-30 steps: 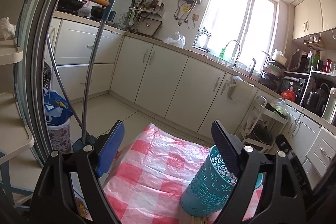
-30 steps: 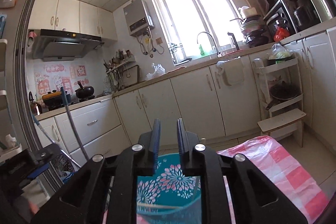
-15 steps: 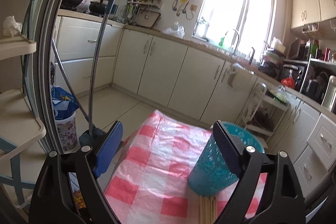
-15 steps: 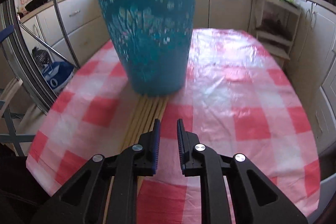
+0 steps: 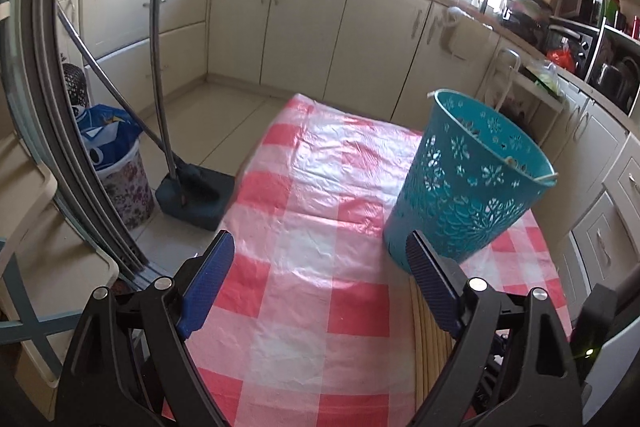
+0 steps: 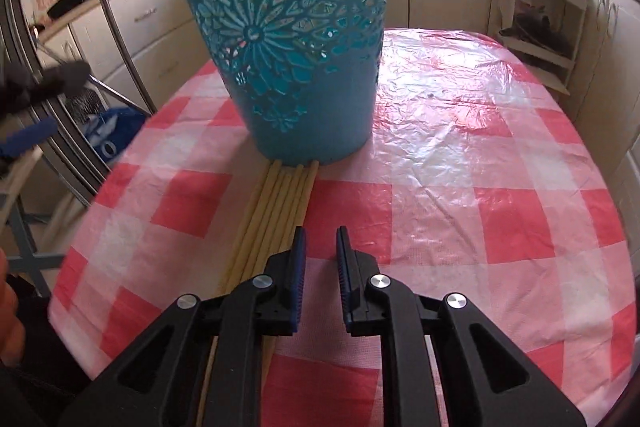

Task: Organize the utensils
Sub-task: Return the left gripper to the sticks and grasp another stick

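A teal cut-out basket stands upright on the red-and-white checked tablecloth. Several pale wooden chopsticks lie side by side in front of it, their far ends touching its base. My right gripper hovers just right of the chopsticks' near part, nearly shut with a narrow slit and nothing in it. My left gripper is wide open over the cloth and holds nothing. The basket stands just beyond its right finger, and the chopsticks lie under that finger.
A mop handle and its dark blue base stand on the floor left of the table, beside a bin with a blue bag. Cream cabinets line the walls. A white shelf rack stands beyond the table's far right.
Both grippers have tipped downward and dropped toward the table. The right one now looks at the basket's base and the chopsticks from close by. Neither gripper's opening has visibly changed.
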{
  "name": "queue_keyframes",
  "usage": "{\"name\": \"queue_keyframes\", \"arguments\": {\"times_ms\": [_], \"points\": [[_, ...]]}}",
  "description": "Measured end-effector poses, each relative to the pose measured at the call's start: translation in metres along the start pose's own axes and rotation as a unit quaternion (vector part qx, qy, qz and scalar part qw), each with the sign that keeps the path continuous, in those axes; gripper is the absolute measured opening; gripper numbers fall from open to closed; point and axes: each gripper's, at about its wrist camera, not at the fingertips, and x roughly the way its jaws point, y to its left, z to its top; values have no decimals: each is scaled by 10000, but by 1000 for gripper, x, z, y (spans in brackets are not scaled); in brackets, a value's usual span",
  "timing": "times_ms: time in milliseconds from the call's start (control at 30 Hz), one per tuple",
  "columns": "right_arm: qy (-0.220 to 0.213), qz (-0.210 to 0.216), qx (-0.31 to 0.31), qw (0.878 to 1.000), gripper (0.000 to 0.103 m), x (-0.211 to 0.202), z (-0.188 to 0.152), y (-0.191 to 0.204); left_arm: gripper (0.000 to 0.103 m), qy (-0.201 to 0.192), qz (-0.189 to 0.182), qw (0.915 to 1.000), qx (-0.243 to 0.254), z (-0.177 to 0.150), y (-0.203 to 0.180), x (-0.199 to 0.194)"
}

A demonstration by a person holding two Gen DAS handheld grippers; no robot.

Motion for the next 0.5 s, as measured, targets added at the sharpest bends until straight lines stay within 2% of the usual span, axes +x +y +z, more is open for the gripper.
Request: {"name": "queue_keyframes", "arguments": {"times_ms": [167, 333, 500], "points": [[90, 112, -17, 9999, 16, 0, 4, -2, 84, 99, 30, 9999, 107, -2, -6, 7], [195, -94, -350, 9992, 15, 1, 3, 5, 84, 259, 101, 9992, 304, -5, -14, 15], [315, -198, -490, 9981, 9, -6, 0, -2, 84, 728, 181, 9943, 762, -16, -27, 35]]}}
